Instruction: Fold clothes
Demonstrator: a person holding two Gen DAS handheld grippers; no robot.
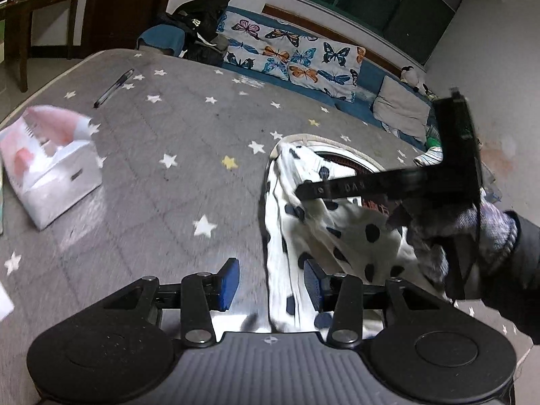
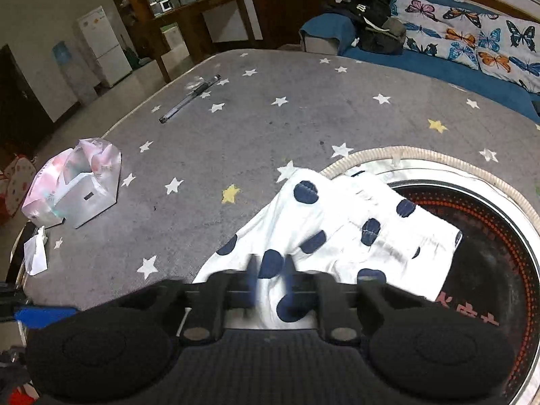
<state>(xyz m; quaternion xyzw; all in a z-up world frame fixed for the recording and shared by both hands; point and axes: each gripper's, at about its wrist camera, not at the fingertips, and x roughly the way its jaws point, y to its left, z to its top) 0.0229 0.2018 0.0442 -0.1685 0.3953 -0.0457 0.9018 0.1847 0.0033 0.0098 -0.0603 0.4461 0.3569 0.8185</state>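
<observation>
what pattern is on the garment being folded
White with dark navy polka dots, clearest in the right wrist view.

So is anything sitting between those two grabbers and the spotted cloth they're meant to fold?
Nothing visible does. The spotted cloth already runs between the blue pads of the left gripper, whose jaws stand apart. The right gripper looks closed on the cloth's near edge, though blurred. The pen and tissue pack lie well away.
</observation>
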